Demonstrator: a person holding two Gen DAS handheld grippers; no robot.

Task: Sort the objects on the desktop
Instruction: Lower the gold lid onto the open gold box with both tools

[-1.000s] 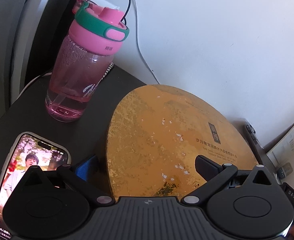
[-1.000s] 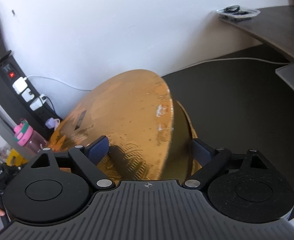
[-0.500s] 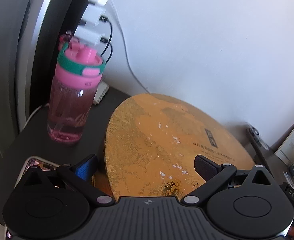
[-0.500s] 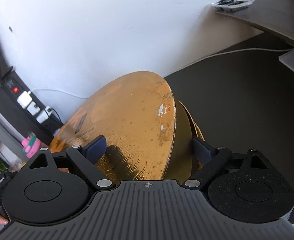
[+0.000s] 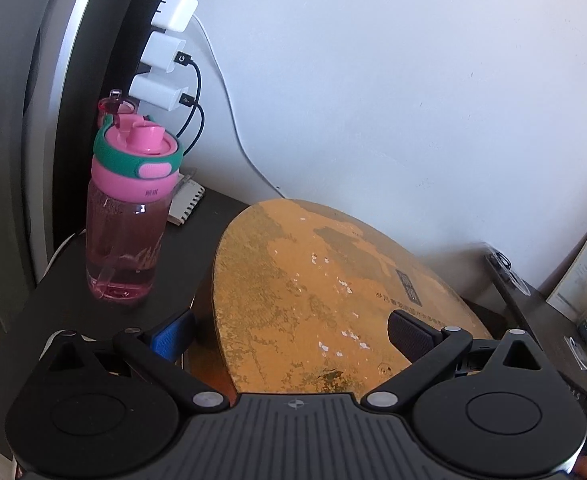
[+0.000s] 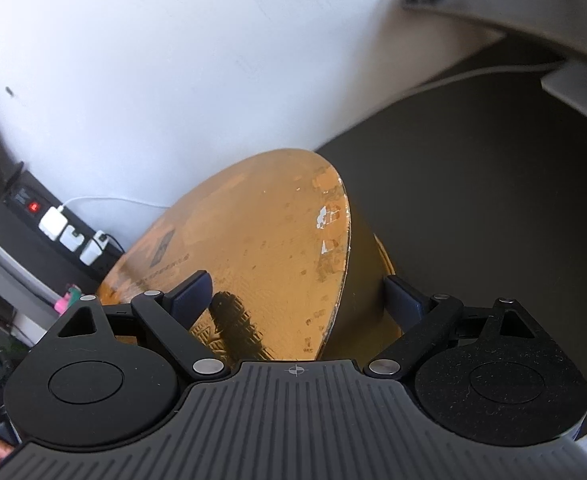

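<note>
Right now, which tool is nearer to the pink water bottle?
Left. The left tool straddles the round golden box, with the pink water bottle just beyond its left finger. The right tool grips the box's opposite side; there the bottle appears far off.

The left black plastic two-finger gripper (image 5: 293,330) has a ribbed grey central body marked with a small crosshair, flanked by two round black discs and triangular cut-outs. Silver rivets pin its angled link arms — one finger pad (image 5: 173,334) is blue, the other dark and textured. The right black plastic two-finger gripper (image 6: 297,298) matches it, with dark navy pads (image 6: 191,294) — a sliver of skin shows at its lower left.
</note>
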